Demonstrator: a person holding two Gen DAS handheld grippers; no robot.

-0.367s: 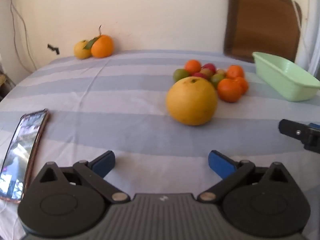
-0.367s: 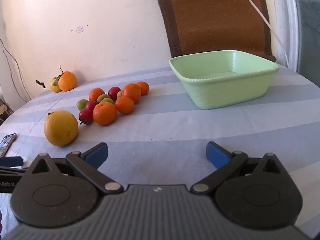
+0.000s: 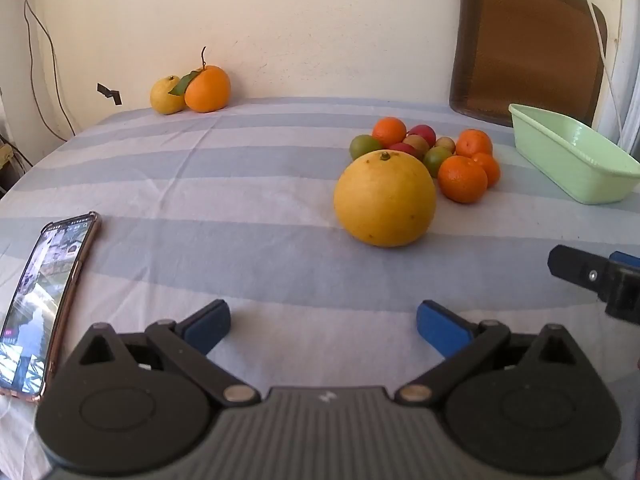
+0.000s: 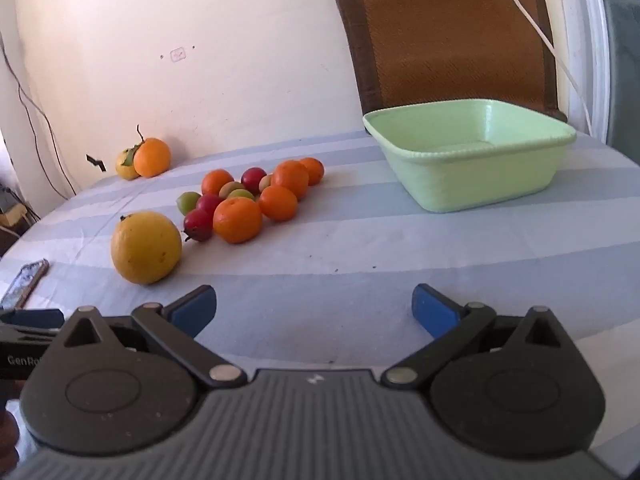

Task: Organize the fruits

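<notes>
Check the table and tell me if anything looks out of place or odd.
Nothing is spilled or damaged. Two things stand out: a phone with its screen lit lies on the striped cloth among the fruit, and an orange with a leaf and a yellow fruit sit by the wall, apart from the main pile. The green basin holds nothing.

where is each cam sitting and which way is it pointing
Left wrist: sits on the left gripper, jaws open, looking across the striped table at the big yellow fruit; the phone lies left, and the right gripper's tip shows at the right edge.
Right wrist: sits on the right gripper, jaws open, angled down toward the green basin; part of the left gripper shows at the left edge.
Shared: the yellow fruit, the small fruit pile, the basin, the phone.
</notes>
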